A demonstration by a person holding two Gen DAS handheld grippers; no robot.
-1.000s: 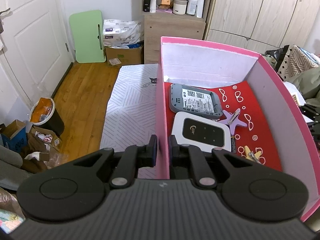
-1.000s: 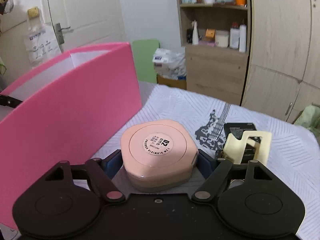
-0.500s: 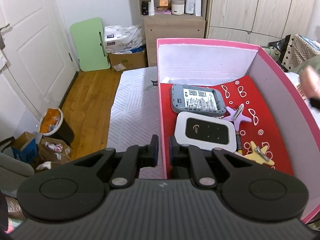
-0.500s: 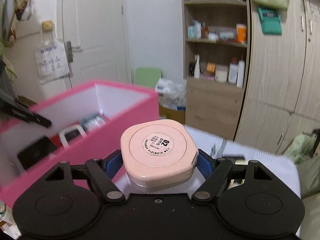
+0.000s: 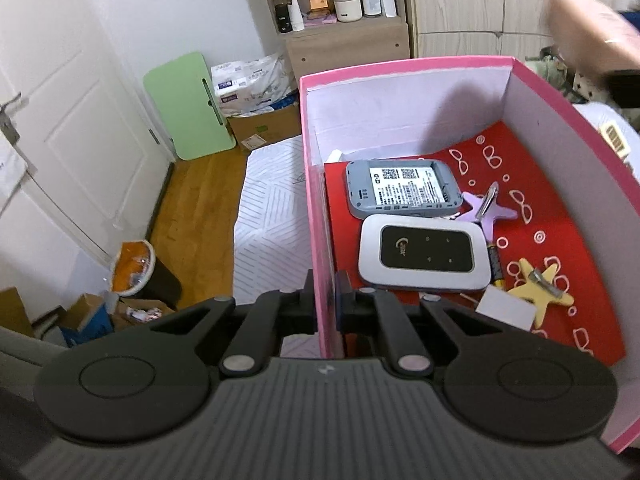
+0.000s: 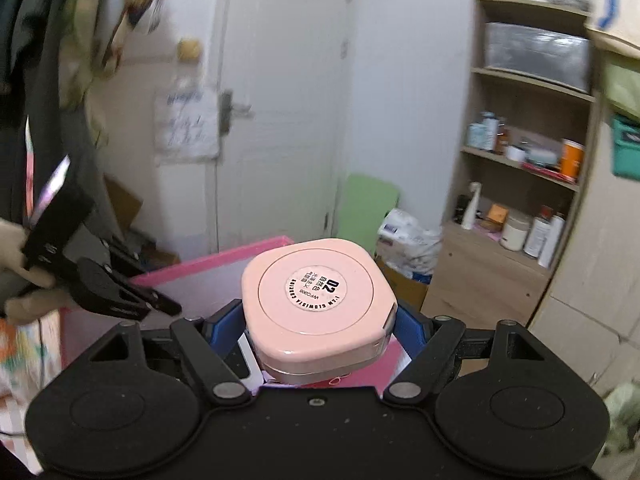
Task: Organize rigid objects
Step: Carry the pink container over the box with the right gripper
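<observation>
left gripper (image 5: 325, 304): pinched tight on near-left wall of pink box (image 5: 580, 128) | right gripper (image 6: 320, 332): jaws wide, clamping pink case (image 6: 318, 300) by opposite sides, above box's near rim | handling: stiff, smooth, probably light; flat flanks grip best, lid may slip

Pink rounded-square case (image 6: 318, 300), round label on lid, lid up, held above pink box (image 5: 400, 68). Box holds white router (image 5: 424, 258), grey router (image 5: 402, 192), star clips.
</observation>
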